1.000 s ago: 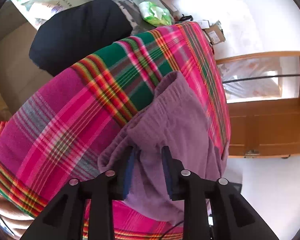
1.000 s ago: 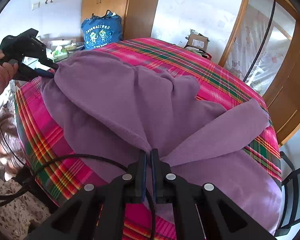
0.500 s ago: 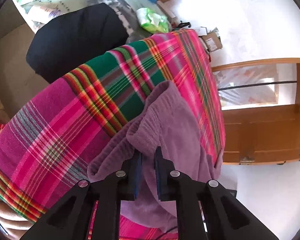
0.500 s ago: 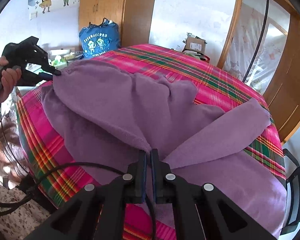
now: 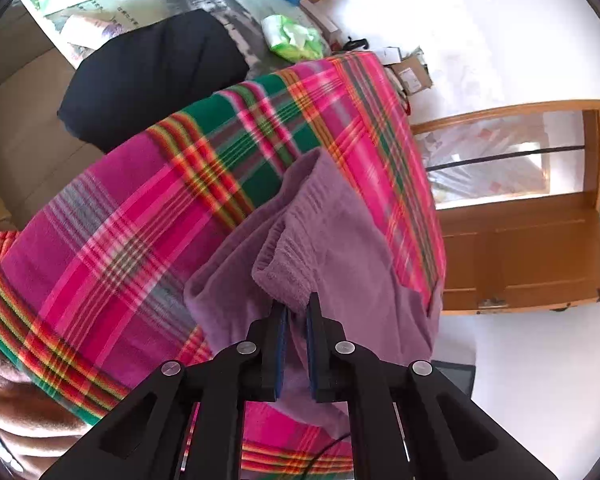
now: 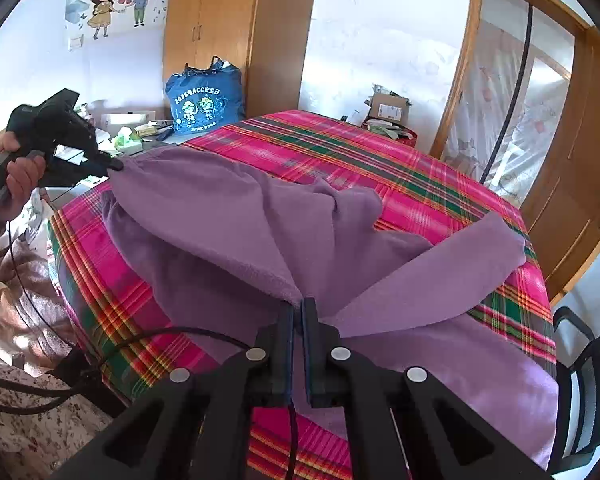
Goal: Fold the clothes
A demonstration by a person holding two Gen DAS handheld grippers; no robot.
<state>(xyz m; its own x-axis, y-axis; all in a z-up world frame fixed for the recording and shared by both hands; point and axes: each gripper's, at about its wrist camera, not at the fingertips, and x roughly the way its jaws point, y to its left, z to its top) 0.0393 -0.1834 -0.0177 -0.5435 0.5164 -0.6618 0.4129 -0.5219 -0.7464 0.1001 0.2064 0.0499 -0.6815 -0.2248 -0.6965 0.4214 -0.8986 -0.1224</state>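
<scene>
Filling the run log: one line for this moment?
left tongs: shut on purple garment | right tongs: shut on purple garment | plaid bedspread

The left wrist view sits close behind the left gripper (image 5: 296,312) and looks steeply down and across the plaid-covered table (image 5: 112,248) from its corner, towards a wooden door (image 5: 520,256). The right wrist view sits just behind the right gripper (image 6: 296,312) at the table's near edge, facing level across it towards a wardrobe (image 6: 220,40). Both views share the purple garment (image 6: 228,232) and the plaid cloth; the right one also takes in the left gripper.
</scene>
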